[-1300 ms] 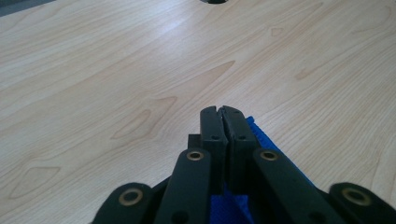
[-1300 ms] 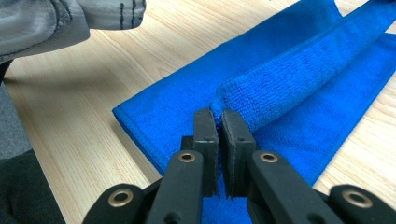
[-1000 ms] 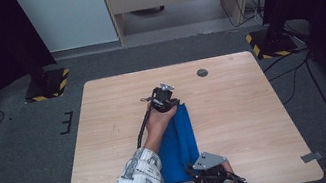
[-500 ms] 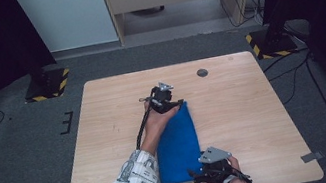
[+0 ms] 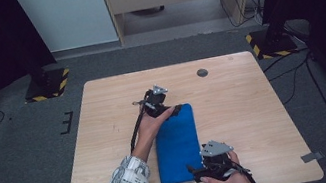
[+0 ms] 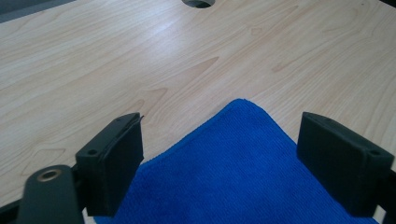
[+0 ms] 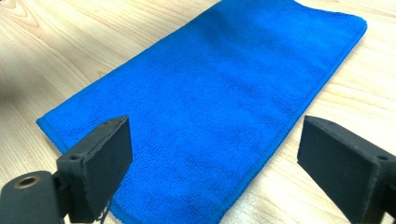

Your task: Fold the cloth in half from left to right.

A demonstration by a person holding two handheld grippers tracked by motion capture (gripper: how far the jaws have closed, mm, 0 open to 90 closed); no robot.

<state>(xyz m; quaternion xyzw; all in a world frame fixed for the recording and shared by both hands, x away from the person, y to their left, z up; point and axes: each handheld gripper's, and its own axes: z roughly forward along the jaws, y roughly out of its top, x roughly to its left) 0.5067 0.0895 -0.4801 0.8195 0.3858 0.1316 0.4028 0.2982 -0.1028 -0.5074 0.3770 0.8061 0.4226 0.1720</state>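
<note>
- Blue cloth (image 5: 177, 145) folded flat on wooden table (image 5: 255, 105), far corner between left gripper (image 6: 219, 154) jaws, near end under right gripper (image 7: 210, 163).
- Both just opening, released, nothing pinched.
- Best lifting straight off, avoiding snagging the fold.

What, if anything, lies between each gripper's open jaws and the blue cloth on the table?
Nothing visible does. The left gripper has just been opening, with a far corner of the blue cloth lying bare between its jaws. The right gripper has just been opening too, over the cloth's near end. Around the cloth, bare table.
</note>
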